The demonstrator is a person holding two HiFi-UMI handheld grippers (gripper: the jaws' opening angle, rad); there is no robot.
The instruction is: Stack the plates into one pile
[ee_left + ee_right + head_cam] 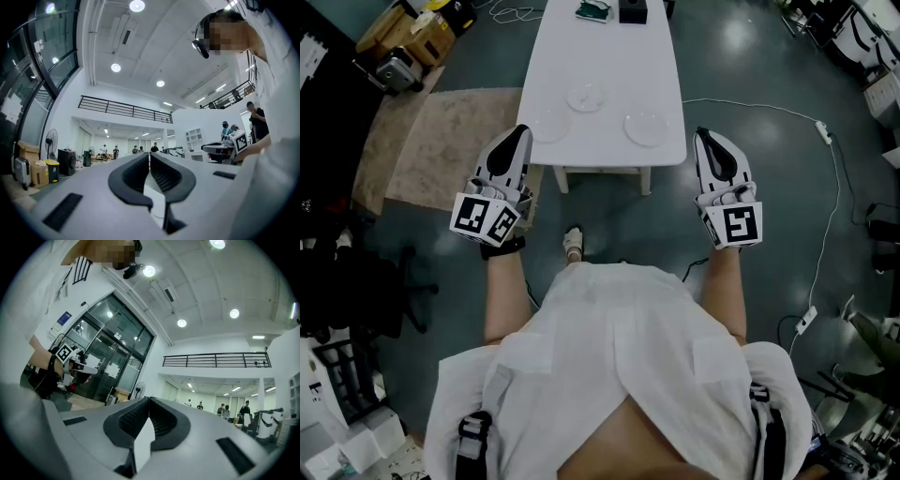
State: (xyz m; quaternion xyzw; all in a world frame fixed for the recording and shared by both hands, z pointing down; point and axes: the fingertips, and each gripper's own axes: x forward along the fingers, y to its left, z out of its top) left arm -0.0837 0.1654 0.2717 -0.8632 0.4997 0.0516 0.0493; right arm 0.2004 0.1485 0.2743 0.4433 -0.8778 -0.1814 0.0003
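Observation:
Three clear plates lie apart on the near end of the white table: a left plate, a middle plate farther back, and a right plate. My left gripper hovers off the table's near left corner, shut and empty. Off the near right corner my right gripper is held the same way, shut with nothing in it. In the left gripper view the left gripper has its jaws pressed together, facing the hall. The right gripper is likewise closed in the right gripper view.
A black box and a greenish item sit at the table's far end. A rug lies left of the table, with cardboard boxes beyond. A white cable runs across the floor on the right. My foot is near the table.

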